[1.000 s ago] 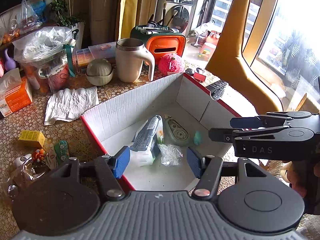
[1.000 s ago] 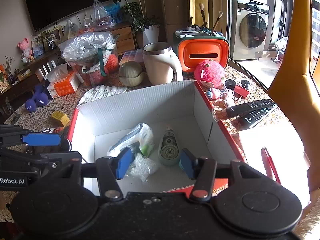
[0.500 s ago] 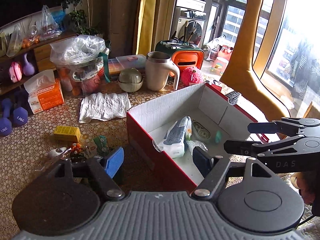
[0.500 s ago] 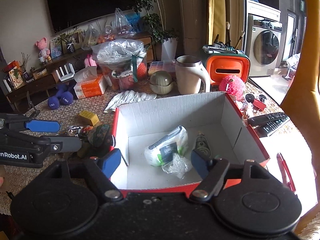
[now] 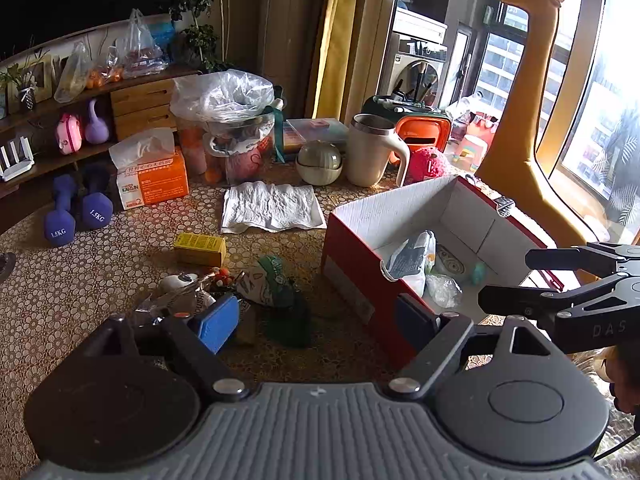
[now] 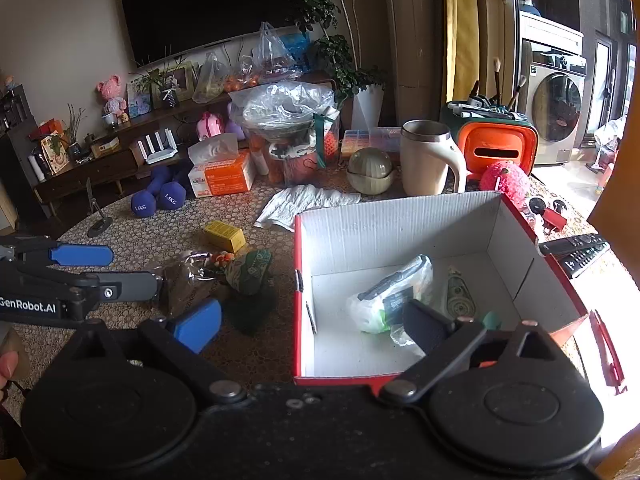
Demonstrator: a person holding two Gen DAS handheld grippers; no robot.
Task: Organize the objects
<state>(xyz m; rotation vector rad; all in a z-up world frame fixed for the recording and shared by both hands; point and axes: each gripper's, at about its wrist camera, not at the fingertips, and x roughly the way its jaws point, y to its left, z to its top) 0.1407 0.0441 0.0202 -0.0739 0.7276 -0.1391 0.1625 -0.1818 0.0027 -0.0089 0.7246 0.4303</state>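
A red cardboard box with a white inside stands on the patterned table. It holds a white packet, a tape dispenser, crumpled plastic and a small teal thing. A green pouch, a yellow box and a clutter of small items lie left of the box. My left gripper is open and empty above the pouch. My right gripper is open and empty over the box's near left corner.
A white cloth, a cream mug, a round lidded bowl, an orange tissue box, a plastic-covered bucket and purple dumbbells stand further back. Remotes and a red pen lie right of the box.
Both grippers have pulled back and up from over the box and swung left. The table left of the box has come into view. Both stay open and empty.
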